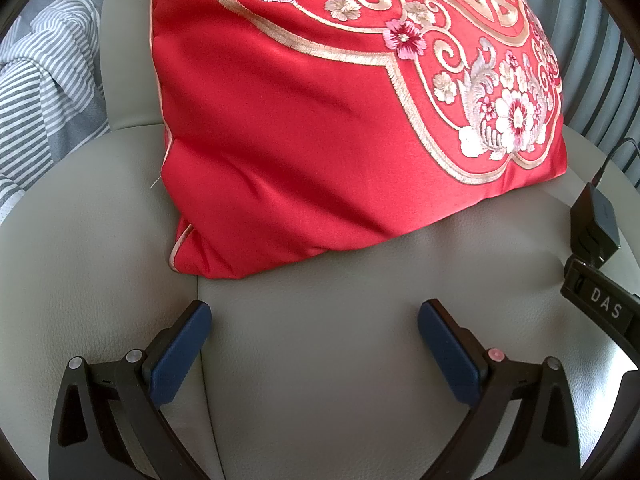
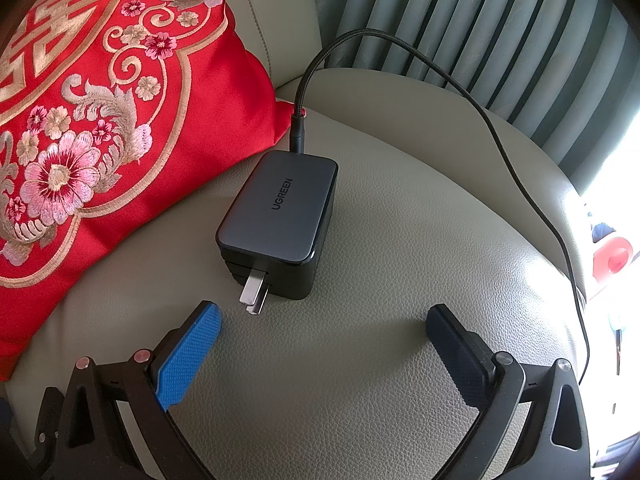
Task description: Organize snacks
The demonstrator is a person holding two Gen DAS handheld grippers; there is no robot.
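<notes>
Cushion [image 2: 80,128] leans on sofa seat [image 2: 360,360] against backrest; charger [image 2: 280,220] lies on seat just right of cushion, prongs toward camera; cable [image 2: 520,184] trails from charger's far end, rightward; curtain [image 2: 480,32] behind sofa.

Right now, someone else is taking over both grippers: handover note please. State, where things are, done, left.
Left gripper: open, empty, over the beige leather sofa seat, facing the red embroidered satin cushion.
Right gripper: open, empty, just short of the dark grey UGREEN wall charger.
The charger lies flat on the seat beside the cushion, prongs toward the gripper, black braided cable plugged in and trailing off to the right.
Snacks: none visible in either view.
Done: nothing that shows.
Left: locate the snacks and organize them; the charger sits in the way.
</notes>
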